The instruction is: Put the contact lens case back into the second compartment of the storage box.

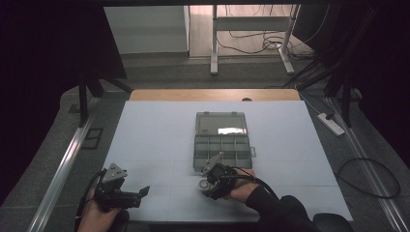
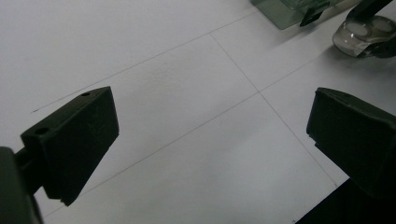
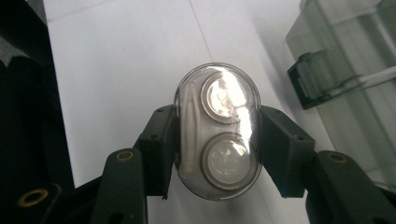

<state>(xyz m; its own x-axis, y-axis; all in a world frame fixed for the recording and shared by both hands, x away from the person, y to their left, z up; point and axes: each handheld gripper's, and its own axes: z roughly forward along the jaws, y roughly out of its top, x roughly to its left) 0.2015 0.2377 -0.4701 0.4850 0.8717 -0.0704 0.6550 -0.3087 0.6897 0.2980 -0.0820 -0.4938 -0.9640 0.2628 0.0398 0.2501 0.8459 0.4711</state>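
Observation:
A clear oval case (image 3: 218, 93) with two round pieces inside sits squeezed between the jaws of my right gripper (image 3: 217, 144), which is shut on it. In the high view that gripper (image 1: 205, 183) holds the case (image 1: 201, 185) low over the white board, just in front of the open grey compartment box (image 1: 222, 151). The box's latch (image 3: 308, 79) lies to the right of the case. My left gripper (image 1: 143, 192) rests at the board's near left, jaws wide apart and empty (image 2: 210, 135). The case (image 2: 362, 35) appears at the upper right of the left gripper view.
The box's clear lid (image 1: 221, 124) lies flat behind its compartments. The white board (image 1: 154, 140) covers a wooden table (image 1: 212, 94). A power strip (image 1: 331, 123) and cables lie on the floor to the right, and a white desk frame (image 1: 251, 43) stands beyond.

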